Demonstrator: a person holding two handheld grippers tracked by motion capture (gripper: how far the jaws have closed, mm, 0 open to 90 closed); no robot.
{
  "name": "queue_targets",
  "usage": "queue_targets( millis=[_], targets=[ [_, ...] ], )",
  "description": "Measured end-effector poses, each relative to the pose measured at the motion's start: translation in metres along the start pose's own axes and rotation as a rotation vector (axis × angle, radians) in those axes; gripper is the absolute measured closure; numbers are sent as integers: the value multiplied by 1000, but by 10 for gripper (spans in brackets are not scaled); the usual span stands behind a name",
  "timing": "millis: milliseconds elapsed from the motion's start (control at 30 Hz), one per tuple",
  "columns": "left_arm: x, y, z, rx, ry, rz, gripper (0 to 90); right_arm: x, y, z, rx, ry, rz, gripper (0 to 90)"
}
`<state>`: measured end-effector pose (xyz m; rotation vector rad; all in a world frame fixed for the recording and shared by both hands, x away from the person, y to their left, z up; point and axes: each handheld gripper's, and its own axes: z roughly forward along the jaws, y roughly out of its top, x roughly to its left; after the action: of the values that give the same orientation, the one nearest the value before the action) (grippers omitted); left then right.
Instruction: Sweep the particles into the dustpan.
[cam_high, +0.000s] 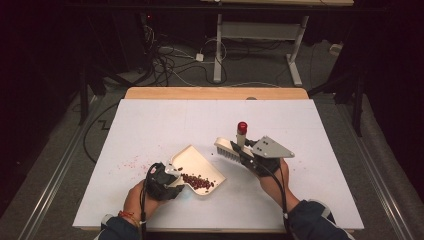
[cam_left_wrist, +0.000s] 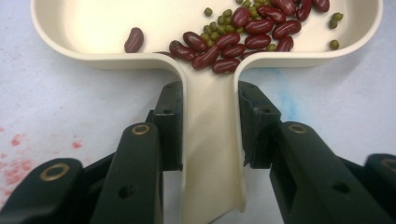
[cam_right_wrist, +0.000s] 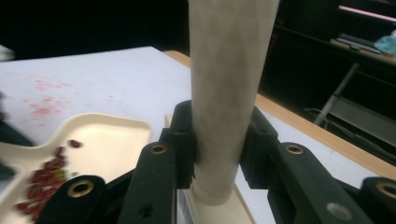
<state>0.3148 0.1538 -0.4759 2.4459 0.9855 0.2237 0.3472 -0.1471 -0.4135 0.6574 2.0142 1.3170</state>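
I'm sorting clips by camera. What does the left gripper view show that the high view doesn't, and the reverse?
Left gripper view: small green beans among the red beans, and the gripper shut on the dustpan handle. High view: the brush in the right gripper, its red cap, both hands. Shared: dustpan, red beans, red stains.

The person's two forearms come in from the bottom of the high view, in dark sleeves. The left hand (cam_high: 137, 197) holds the black left gripper (cam_high: 172, 177), which points to the right. Its jaws are squeezed tight. The right hand (cam_high: 272, 177) holds the black right gripper (cam_high: 240, 147), tilted up and to the left, its jaws clamped too.
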Motion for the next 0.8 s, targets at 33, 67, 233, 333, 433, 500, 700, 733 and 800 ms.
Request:
queue_targets(
  millis=[33,67,233,333,433,500,700,733,800],
  targets=[
    [1,0,0,-1,0,-5,637,-2,0,7,3,-12,6,710],
    [4,0,0,-3,1,-12,637,-4,-2,21,6,-30,8,709],
    [10,-2,0,-12,9,-35,637,-3,-6,41,21,-26,22,710],
    [12,-3,0,-18,0,-46,637,6,-5,43,24,14,14,710],
    [11,-3,0,-17,6,-45,637,20,-3,39,38,57,14,708],
    [11,-3,0,-17,7,-44,637,34,1,34,31,117,5,710],
    [10,-3,0,-17,17,-44,637,46,13,23,-6,182,27,710],
    [10,-3,1,-17,18,-44,638,46,16,18,-22,185,23,710],
    [9,-3,0,-18,18,-44,638,43,18,17,-29,191,39,710]
  ],
)
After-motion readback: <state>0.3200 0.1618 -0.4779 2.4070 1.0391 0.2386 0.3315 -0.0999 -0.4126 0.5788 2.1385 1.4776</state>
